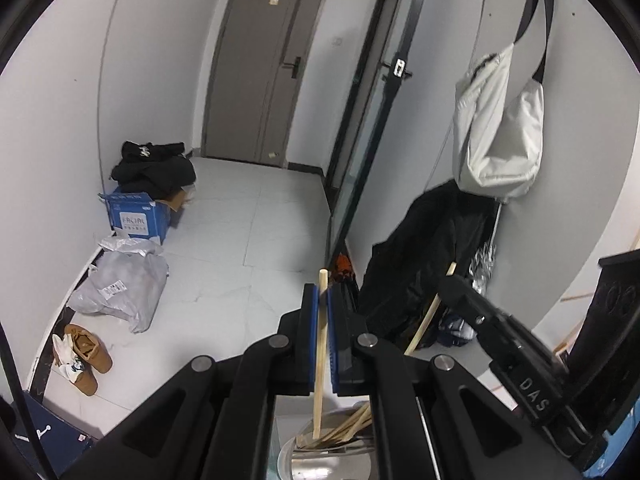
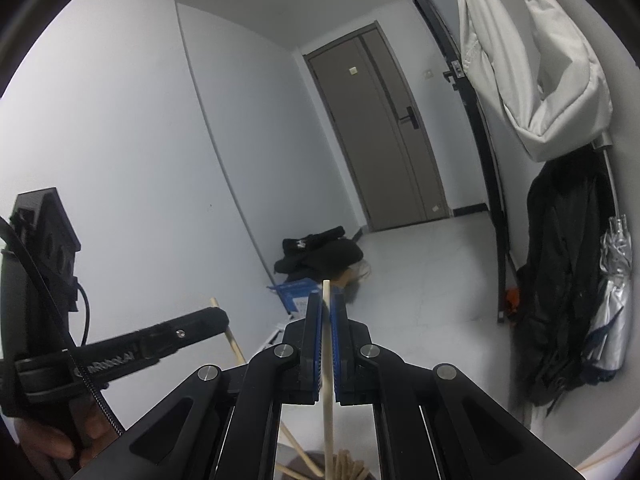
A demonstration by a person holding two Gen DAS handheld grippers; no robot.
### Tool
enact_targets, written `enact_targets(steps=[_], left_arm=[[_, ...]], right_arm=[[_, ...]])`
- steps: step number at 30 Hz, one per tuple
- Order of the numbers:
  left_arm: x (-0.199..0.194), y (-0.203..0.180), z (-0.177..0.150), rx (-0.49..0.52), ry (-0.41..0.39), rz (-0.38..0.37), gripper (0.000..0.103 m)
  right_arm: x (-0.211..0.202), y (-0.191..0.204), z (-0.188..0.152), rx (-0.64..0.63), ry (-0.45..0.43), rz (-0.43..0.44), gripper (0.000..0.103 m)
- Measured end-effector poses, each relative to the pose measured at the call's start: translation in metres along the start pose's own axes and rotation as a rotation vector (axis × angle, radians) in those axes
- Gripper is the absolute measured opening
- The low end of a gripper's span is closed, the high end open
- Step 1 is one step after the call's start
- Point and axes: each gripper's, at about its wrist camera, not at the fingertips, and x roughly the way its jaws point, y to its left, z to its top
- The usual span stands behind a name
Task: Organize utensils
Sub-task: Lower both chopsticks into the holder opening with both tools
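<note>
My left gripper (image 1: 323, 300) is clamped on a single wooden chopstick (image 1: 321, 344), its blue pads (image 1: 315, 332) pressed against the stick on both sides; the stick runs up between them, its top end poking just past the fingertips and its lower end reaching down into a shiny metal container (image 1: 320, 460) right under the gripper, where several more chopsticks (image 1: 352, 424) lie bundled together at a slant. My right gripper (image 2: 326, 304) is likewise closed tight on a second chopstick (image 2: 328, 380), which stands nearly upright between the pads, tip just above them, lower part dropping toward a cluster of chopsticks (image 2: 348, 466) at the bottom edge of the right wrist view. From the left camera I see the right gripper at the right side, a stick slanting behind it. Ahead lies a tiled floor (image 1: 248, 232), a grey door (image 1: 260, 68), a blue cardboard box (image 1: 138, 216) with dark clothes on top, and a white bag (image 1: 496, 128) hanging on the wall
</note>
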Motion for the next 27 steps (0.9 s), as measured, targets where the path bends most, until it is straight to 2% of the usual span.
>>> enact_targets(steps=[5, 14, 24, 27], left_arm=[[0.007, 0.003, -0.006, 0.006, 0.02, -0.007, 0.001], [0.01, 0.001, -0.016, 0.031, 0.051, -0.036, 0.001], [0.016, -0.002, -0.041, 0.067, 0.117, -0.065, 0.002], [0.017, 0.001, -0.047, 0.048, 0.141, -0.073, 0.002]], right_arm=[[-0.005, 0.006, -0.012, -0.06, -0.003, 0.009, 0.004], [-0.006, 0.005, -0.031, -0.068, 0.042, 0.039, 0.004], [-0.004, -0.005, -0.071, -0.06, 0.165, 0.055, 0.004], [-0.001, -0.007, -0.079, -0.045, 0.215, 0.055, 0.004]])
